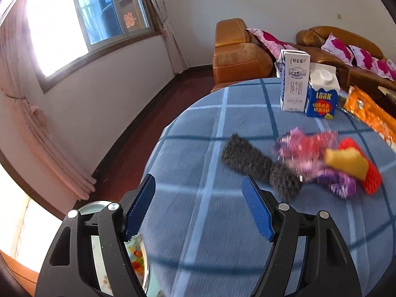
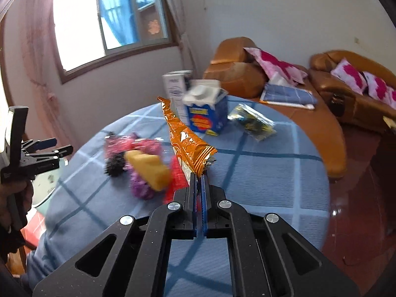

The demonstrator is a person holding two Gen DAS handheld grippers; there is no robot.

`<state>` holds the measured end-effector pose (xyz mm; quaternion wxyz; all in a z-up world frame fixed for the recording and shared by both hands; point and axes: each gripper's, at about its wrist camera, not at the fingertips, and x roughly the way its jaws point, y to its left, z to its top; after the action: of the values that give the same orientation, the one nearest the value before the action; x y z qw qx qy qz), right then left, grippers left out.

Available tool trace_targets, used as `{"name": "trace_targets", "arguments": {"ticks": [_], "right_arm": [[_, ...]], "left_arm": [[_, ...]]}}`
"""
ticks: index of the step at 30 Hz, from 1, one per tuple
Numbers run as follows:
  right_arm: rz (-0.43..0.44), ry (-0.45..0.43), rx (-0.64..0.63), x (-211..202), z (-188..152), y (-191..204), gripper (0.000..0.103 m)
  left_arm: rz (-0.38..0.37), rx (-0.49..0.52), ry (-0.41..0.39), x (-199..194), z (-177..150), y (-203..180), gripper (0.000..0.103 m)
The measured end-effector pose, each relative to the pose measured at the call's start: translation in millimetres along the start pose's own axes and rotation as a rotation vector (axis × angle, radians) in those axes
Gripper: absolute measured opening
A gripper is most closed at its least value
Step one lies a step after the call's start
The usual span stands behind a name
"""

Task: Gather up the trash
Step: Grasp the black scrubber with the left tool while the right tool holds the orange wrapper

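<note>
Left wrist view: left gripper [image 1: 198,210] spread wide w/ nothing between, over the table [image 1: 210,222] near its left edge. Right wrist view: right gripper [image 2: 199,185] pinches the orange wrapper [image 2: 186,141] by its crimped end, lifted above table center; probably light, crinkly, slippery foil, so that end seam is the spot to hold.

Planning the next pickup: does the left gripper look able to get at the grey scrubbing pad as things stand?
Probably yes. The left gripper has its jaws open and empty, and the grey scrubbing pad lies just ahead on bare tablecloth; only its far end tucks under the pink wrapper.
</note>
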<state>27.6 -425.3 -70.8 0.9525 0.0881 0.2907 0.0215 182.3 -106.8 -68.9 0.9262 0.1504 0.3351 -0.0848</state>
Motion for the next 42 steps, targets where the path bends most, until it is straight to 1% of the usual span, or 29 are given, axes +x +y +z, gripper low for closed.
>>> {"name": "trace_targets", "arguments": {"ticks": [2, 4, 6, 8, 11, 12, 15, 16, 18, 20, 21, 22, 24, 26, 27, 29, 30, 31, 32, 34, 36, 37, 38, 39, 40, 41, 42], "right_arm": [[-0.012, 0.003, 0.013, 3, -1, -7, 0.004], [-0.021, 0.004, 0.011, 3, -3, -11, 0.004], [-0.033, 0.004, 0.009, 2, -6, -15, 0.004], [-0.038, 0.003, 0.019, 0, -7, -21, 0.004], [-0.039, 0.003, 0.029, 0, -9, -27, 0.004], [-0.038, 0.001, 0.029, -1, -9, -27, 0.004], [-0.035, -0.001, 0.032, -2, -10, -27, 0.004], [-0.035, -0.001, 0.031, -3, -9, -27, 0.004], [-0.036, -0.002, 0.033, -5, -10, -26, 0.004], [-0.036, -0.002, 0.031, -5, -11, -26, 0.004], [-0.037, -0.003, 0.03, -5, -11, -26, 0.004], [-0.038, -0.003, 0.03, -5, -11, -27, 0.004], [-0.038, 0.0, 0.031, -2, -11, -28, 0.004], [-0.04, 0.006, 0.029, 2, -12, -27, 0.004], [-0.039, 0.008, 0.028, 3, -12, -26, 0.004], [-0.04, 0.008, 0.021, 6, -10, -23, 0.004], [-0.041, 0.007, 0.018, 7, -9, -22, 0.004], [-0.041, 0.007, 0.018, 9, -8, -22, 0.004], [-0.04, 0.006, 0.02, 11, -5, -22, 0.004], [-0.042, 0.001, 0.018, 13, -1, -21, 0.004], [-0.04, -0.001, 0.015, 14, 2, -19, 0.004], [-0.038, -0.003, 0.011, 15, 3, -16, 0.004], [-0.038, -0.004, 0.006, 17, 5, -14, 0.004], [-0.037, -0.005, 0.002, 17, 4, -13, 0.004], [-0.035, -0.005, -0.002, 18, 5, -11, 0.004], [-0.032, -0.004, -0.006, 18, 6, -9, 0.004], [-0.031, -0.004, -0.011, 19, 6, -7, 0.004]], "left_arm": [[-0.007, 0.002, 0.011, 10, 7, -4, 0.071], [-0.021, 0.004, 0.038, 18, 7, -12, 0.071], [-0.028, 0.024, 0.068, 20, -2, -23, 0.074], [-0.009, 0.064, 0.088, 22, -16, -37, 0.077], [-0.026, 0.049, 0.148, 37, -24, -50, 0.077], [-0.029, 0.048, 0.155, 40, -24, -55, 0.077], [-0.052, 0.056, 0.139, 39, -15, -74, 0.077], [-0.058, 0.05, 0.122, 35, -12, -77, 0.077], [-0.092, 0.048, 0.122, 27, -9, -79, 0.077], [-0.1, 0.081, 0.106, 15, -12, -77, 0.078], [-0.096, 0.092, 0.097, 9, -14, -73, 0.081], [-0.089, 0.094, 0.091, 6, -15, -68, 0.082], [-0.052, 0.079, 0.075, 1, -13, -50, 0.082], [-0.008, 0.055, 0.072, 8, -7, -29, 0.082], [-0.001, 0.037, 0.073, 12, -3, -22, 0.081], [-0.014, 0.005, 0.067, 24, 5, -11, 0.081], [-0.022, -0.001, 0.067, 27, 6, -8, 0.078], [-0.05, -0.015, 0.072, 32, 10, -7, 0.072], [-0.098, -0.032, 0.084, 41, 12, -5, 0.064], [-0.17, -0.062, 0.116, 55, 14, -5, 0.063], [-0.205, -0.071, 0.163, 69, 10, -6, 0.051], [-0.231, -0.079, 0.184, 74, 6, -7, 0.05], [-0.246, -0.084, 0.187, 74, 3, -10, 0.045], [-0.255, -0.085, 0.182, 73, 1, -11, 0.038], [-0.279, -0.07, 0.18, 68, -1, -13, 0.032], [-0.279, -0.064, 0.176, 66, -1, -14, 0.024], [-0.277, -0.054, 0.172, 63, -2, -14, 0.01]]}}
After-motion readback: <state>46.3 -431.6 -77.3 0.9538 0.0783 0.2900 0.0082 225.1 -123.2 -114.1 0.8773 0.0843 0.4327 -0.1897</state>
